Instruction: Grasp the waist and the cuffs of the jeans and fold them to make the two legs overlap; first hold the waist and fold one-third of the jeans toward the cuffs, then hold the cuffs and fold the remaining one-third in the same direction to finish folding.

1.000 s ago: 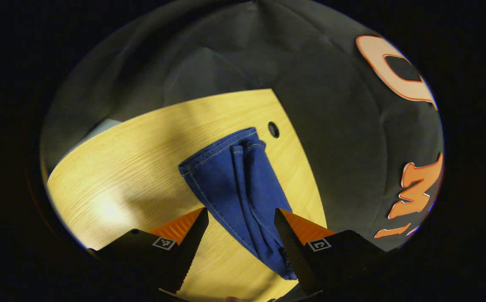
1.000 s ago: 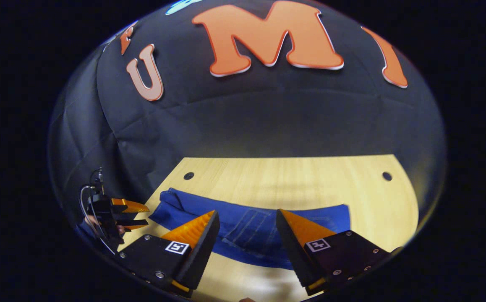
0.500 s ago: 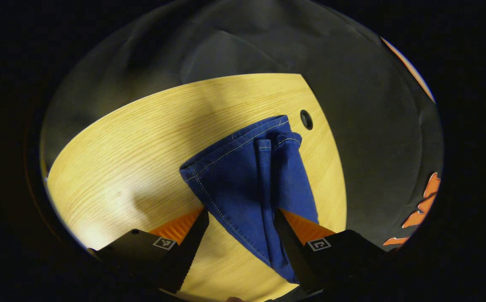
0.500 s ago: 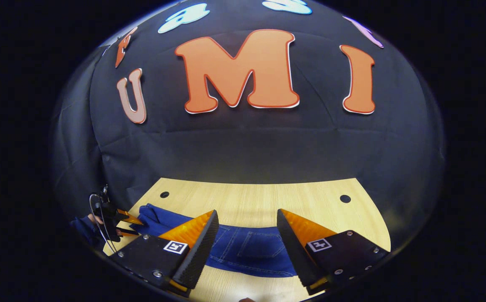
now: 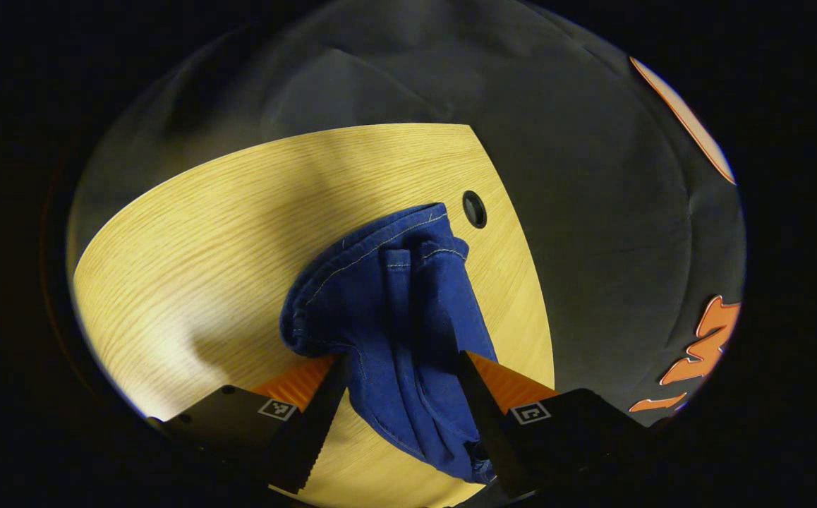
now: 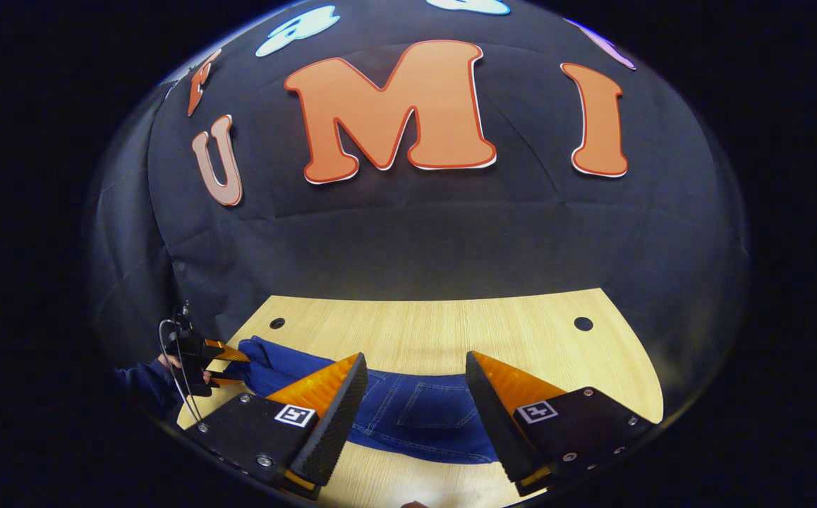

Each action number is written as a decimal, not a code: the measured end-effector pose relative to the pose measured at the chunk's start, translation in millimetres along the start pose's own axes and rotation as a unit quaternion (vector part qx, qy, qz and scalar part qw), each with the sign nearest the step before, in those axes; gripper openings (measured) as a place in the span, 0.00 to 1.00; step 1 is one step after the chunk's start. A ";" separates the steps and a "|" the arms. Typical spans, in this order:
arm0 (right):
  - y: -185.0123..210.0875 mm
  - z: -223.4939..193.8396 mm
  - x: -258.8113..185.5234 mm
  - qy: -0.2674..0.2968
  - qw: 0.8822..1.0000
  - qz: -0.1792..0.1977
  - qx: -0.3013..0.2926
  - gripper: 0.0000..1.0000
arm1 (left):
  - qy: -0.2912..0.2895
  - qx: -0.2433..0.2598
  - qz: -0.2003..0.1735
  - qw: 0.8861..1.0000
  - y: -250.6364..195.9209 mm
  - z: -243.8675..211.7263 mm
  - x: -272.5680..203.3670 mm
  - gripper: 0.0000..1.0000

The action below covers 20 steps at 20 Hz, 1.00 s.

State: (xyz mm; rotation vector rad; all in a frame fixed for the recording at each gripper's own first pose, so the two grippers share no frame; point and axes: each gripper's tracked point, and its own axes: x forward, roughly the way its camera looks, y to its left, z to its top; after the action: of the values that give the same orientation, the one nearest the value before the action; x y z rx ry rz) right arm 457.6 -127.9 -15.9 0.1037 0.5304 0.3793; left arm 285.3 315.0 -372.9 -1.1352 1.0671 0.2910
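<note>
Jeans are lying on the wooden table, stretched left to right across it in the right gripper view, legs already laid one over the other. Their long axis is running crosswise to the right gripper, whose fingers are standing wide apart just above the back-pocket area near the waist, with denim showing in the gap and no contact visible. The cuff end is lying toward the far left corner of the table, close to a round hole in the tabletop.

Seen from the left gripper view, the jeans are running lengthwise away from the left gripper, straight along its line of sight. Its fingers are spread fairly wide with bunched denim sitting between them; the cloth is rumpling up beside one finger, but whether either pad is pressing is not something I can tell. Judging by this, the coming move depends on each gripper closing on the end beneath it: the right is nearer the waist, the left nearer the cuffs.

The right gripper view is also showing the other gripper, small at the table's left edge, held by a hand in a dark sleeve. The left gripper view is giving the cuff hems and their stitching in detail.
</note>
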 end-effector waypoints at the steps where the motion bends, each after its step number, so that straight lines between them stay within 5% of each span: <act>1: -1.2 -0.2 0.5 0.001 1.000 -0.001 0.003 0.89 | 0.003 0.008 0.004 1.000 0.5 -0.5 3.3 0.83; 4: -8.2 -8.3 1.2 0.009 1.000 0.000 0.006 0.89 | 0.003 0.011 0.017 1.000 0.5 -2.6 14.4 0.51; 5: -11.5 -11.0 2.0 0.013 1.000 -0.001 0.007 0.89 | 0.002 0.010 0.009 1.000 -1.9 -3.6 16.0 0.42; 6: -18.2 -14.1 0.7 0.016 1.000 -0.007 0.009 0.89 | 0.007 0.007 0.004 1.000 -0.3 -6.0 16.5 0.43; 8: -27.1 -19.1 1.4 0.022 0.999 -0.012 0.019 0.89 | 0.014 -0.019 -0.021 1.000 -6.3 -6.3 26.0 0.22; 14: -48.7 -10.7 -6.1 0.009 0.999 -0.029 0.031 0.89 | -0.055 0.025 -0.062 0.996 -26.9 5.3 7.3 0.01; 20: -70.8 -0.7 -21.9 -0.009 0.998 -0.039 0.050 0.89 | -0.093 0.055 -0.082 0.991 -59.3 8.8 -24.2 0.00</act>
State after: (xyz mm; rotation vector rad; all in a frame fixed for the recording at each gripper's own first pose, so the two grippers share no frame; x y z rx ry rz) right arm 463.0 -201.8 -19.8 0.1825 0.5341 0.2748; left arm 317.7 303.4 -318.2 -1.0667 0.8111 0.2009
